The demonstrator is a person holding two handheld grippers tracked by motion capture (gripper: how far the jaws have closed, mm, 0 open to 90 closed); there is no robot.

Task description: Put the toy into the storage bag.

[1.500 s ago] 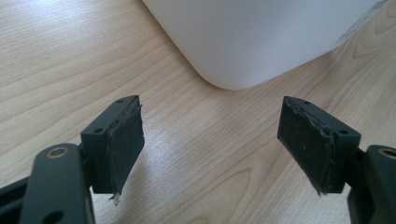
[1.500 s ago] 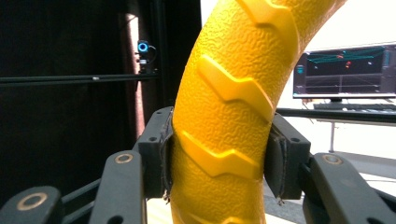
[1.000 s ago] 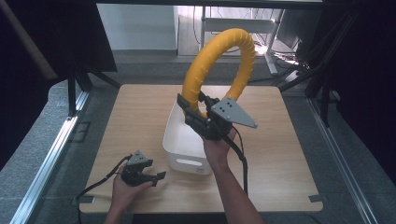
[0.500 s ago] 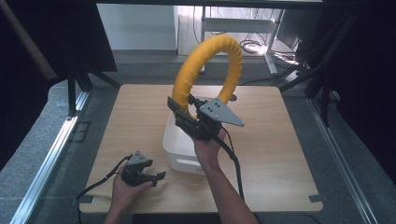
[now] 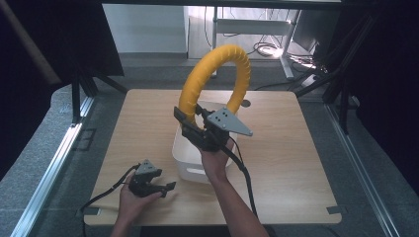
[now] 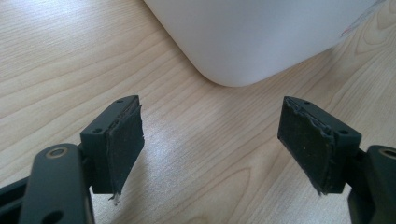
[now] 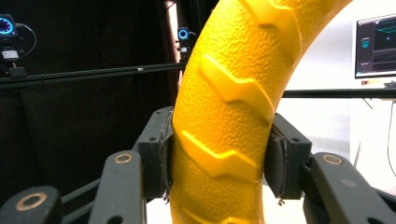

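Right hand-held gripper (image 5: 190, 118): pinching the yellow ring (image 5: 217, 74) near its lower left arc, pads pressed on either flank. In the right gripper view the ring (image 7: 224, 116) stands up straight out from between the jaws, filling the gap wall to wall. The ring is held in the air, upright on edge, rising above and beyond the gripper, over the far part of the white bin (image 5: 190, 158).

Left hand-held gripper (image 5: 165, 186): jaws spread, nothing between them. It rests low on the surface (image 5: 296, 163), near the person's side. In the left gripper view the bin's rounded corner (image 6: 252, 42) lies just ahead of the open jaws, apart from them.

Handling, judged: the ring has a pebbled skin with raised chevron ribs, likely rubber or foam. Grip looks good, not slippery. The pads appear to sink in slightly, so probably somewhat soft; it keeps its circle when held at one point, so springy rather than limp. Looks light for its bulk. Not fragile. The present hold on the tube's cross-section seems sound; a hold between two ribs should resist sliding. With the mass well above the pinch, the ring may swing or roll about the jaws.

Surroundings: bin directly beneath the right gripper; its rim is the nearest thing the ring's free lower end could catch on. The ring looks wider than the bin's opening is across, so it may not drop in flat. A cable (image 5: 244, 173) trails back from the right gripper along the forearm. Rest of the surface bare.
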